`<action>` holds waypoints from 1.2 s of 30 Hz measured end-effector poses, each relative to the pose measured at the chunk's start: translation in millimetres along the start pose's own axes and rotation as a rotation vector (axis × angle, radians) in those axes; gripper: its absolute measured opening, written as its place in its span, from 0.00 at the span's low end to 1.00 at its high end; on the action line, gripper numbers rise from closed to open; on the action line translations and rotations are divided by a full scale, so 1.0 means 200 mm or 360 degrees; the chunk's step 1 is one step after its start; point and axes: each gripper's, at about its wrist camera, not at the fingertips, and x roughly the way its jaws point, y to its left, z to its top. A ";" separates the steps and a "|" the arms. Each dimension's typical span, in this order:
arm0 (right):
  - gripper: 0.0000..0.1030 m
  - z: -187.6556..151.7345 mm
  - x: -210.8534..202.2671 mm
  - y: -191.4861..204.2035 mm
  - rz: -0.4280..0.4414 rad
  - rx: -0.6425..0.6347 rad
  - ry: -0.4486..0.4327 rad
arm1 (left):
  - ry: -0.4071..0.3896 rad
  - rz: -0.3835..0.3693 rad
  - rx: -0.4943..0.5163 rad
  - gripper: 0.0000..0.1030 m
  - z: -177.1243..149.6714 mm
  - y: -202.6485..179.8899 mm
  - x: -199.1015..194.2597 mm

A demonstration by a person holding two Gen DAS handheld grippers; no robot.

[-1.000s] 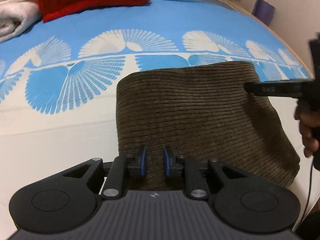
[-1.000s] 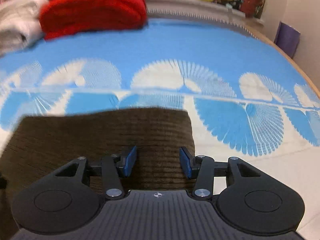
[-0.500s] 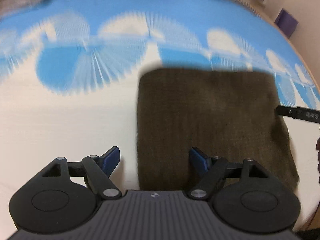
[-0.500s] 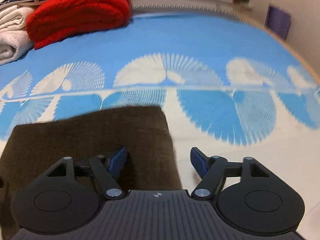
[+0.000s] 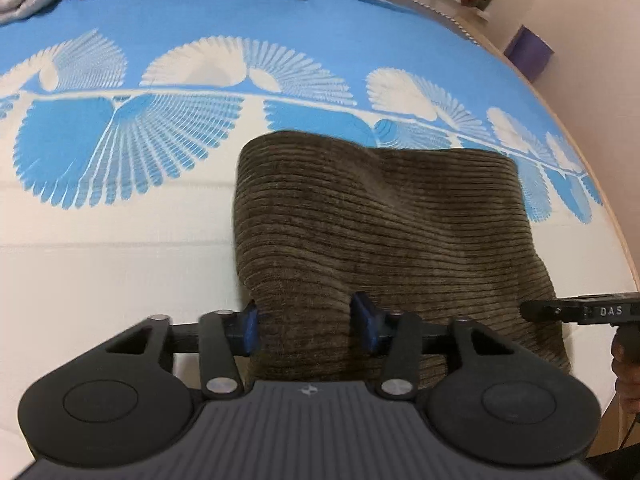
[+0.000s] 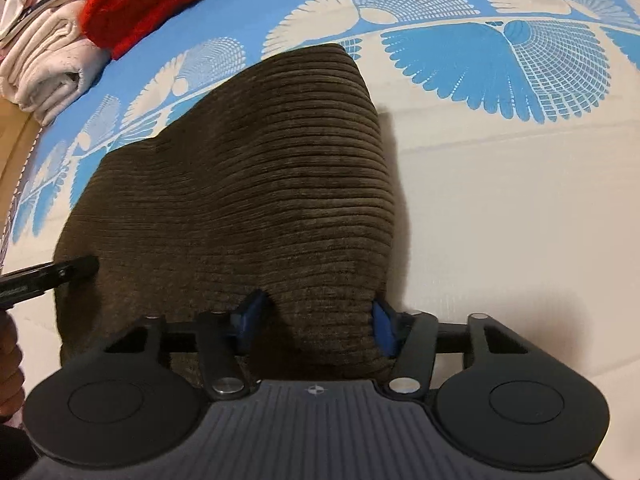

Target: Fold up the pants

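Softly heaped on the bed, the pants are a thick brown corduroy, folded into a blunt, roughly square bundle whose fine ribs run in parallel bands across its top. The cloth has a plush, matte nap and sags in a shallow dent near the far edge in the left wrist view. It lies on a bedspread that is plain cream near the cameras and bright blue farther off, printed with white fan or shell shapes of thin radiating lines.

The left gripper is at the bundle's near left corner. Its blue pads sit on either side of a raised ridge of corduroy, and its jaws are closing, the fabric bulging up between them and the pads touching it on both sides. The right gripper straddles the near right corner in the same way: a rounded hump of ribbed cloth fills the gap between its blue pads, and these jaws are closing too. Both tools have matte black plastic bodies with round flat discs and a grooved grey top.

Each wrist view catches the other tool's black finger at the bundle's side edge, with part of a hand behind it.

At the far end of the bed lie a fuzzy red blanket, folded thick, and beside it a rolled cream-white textile.
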 end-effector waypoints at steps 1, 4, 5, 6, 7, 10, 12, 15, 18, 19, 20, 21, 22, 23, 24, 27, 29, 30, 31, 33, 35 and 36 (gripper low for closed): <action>0.56 0.00 -0.01 0.01 -0.0003 -0.0007 0.0001 | -0.0002 0.0036 -0.0011 0.66 0.00 0.01 -0.01; 0.59 0.01 -0.02 0.02 -0.0044 -0.0020 -0.0008 | -0.0123 0.0168 0.0093 0.65 0.00 -0.02 -0.12; 0.59 0.02 -0.05 0.03 -0.0063 -0.0006 -0.0029 | -0.0178 0.0187 0.0169 0.65 -0.02 -0.05 -0.16; 0.58 0.02 -0.08 0.04 -0.0089 -0.0004 -0.0066 | -0.0206 0.0173 0.0249 0.64 -0.04 -0.07 -0.18; 0.58 0.02 -0.10 0.05 -0.0122 -0.0032 -0.0107 | -0.0171 0.0143 0.0339 0.59 -0.06 -0.10 -0.16; 0.62 -0.02 -0.09 0.12 -0.0253 -0.0229 -0.0110 | -0.0064 0.0198 0.0497 0.60 -0.15 -0.13 -0.07; 0.69 -0.07 -0.04 0.13 -0.0332 -0.0288 -0.0036 | -0.0124 0.0232 0.0499 0.59 -0.15 -0.16 -0.13; 0.67 -0.07 -0.15 0.15 -0.0435 -0.0219 -0.0143 | -0.0215 0.0306 0.0519 0.68 -0.18 -0.19 -0.25; 0.72 -0.10 -0.40 0.23 -0.0435 -0.0123 -0.0403 | -0.0282 0.0365 0.0504 0.73 -0.20 -0.23 -0.42; 0.76 -0.13 -0.48 0.26 -0.0431 -0.0120 -0.0476 | -0.0356 0.0373 0.0495 0.84 -0.23 -0.24 -0.51; 0.78 -0.18 -0.57 0.31 -0.0430 -0.0142 -0.0568 | -0.0441 0.0379 0.0480 0.89 -0.26 -0.26 -0.60; 0.83 -0.23 -0.65 0.35 -0.0429 -0.0173 -0.0638 | -0.0520 0.0378 0.0471 0.89 -0.31 -0.28 -0.69; 0.89 -0.28 -0.71 0.39 -0.0422 -0.0208 -0.0698 | -0.0573 0.0389 0.0465 0.89 -0.35 -0.30 -0.76; 0.91 -0.36 -0.79 0.44 -0.0400 -0.0243 -0.0766 | -0.0618 0.0404 0.0460 0.89 -0.40 -0.32 -0.82; 0.94 -0.42 -0.84 0.47 -0.0373 -0.0262 -0.0814 | -0.0653 0.0405 0.0459 0.89 -0.46 -0.35 -0.89; 0.99 -0.63 -0.96 0.54 -0.0285 -0.0285 -0.0966 | -0.0689 0.0390 0.0368 0.89 -0.61 -0.39 -1.01; 0.99 -0.77 -0.97 0.55 -0.0261 -0.0259 -0.1027 | -0.0674 0.0336 0.0251 0.89 -0.69 -0.39 -1.05; 0.99 -0.82 -0.97 0.55 -0.0251 -0.0244 -0.1037 | -0.0655 0.0323 0.0204 0.89 -0.72 -0.39 -1.04; 0.99 -0.85 -0.96 0.56 -0.0235 -0.0233 -0.1031 | -0.0629 0.0331 0.0176 0.90 -0.74 -0.39 -1.03; 0.99 -0.89 -0.92 0.57 -0.0222 -0.0221 -0.0984 | -0.0549 0.0405 0.0206 0.99 -0.78 -0.41 -0.98; 0.99 -0.91 -0.86 0.59 -0.0311 -0.0248 -0.0935 | -0.0525 0.0429 0.0232 1.00 -0.78 -0.42 -0.95; 0.99 -0.91 -0.83 0.61 -0.0369 -0.0278 -0.0902 | -0.0527 0.0422 0.0237 1.00 -0.78 -0.42 -0.93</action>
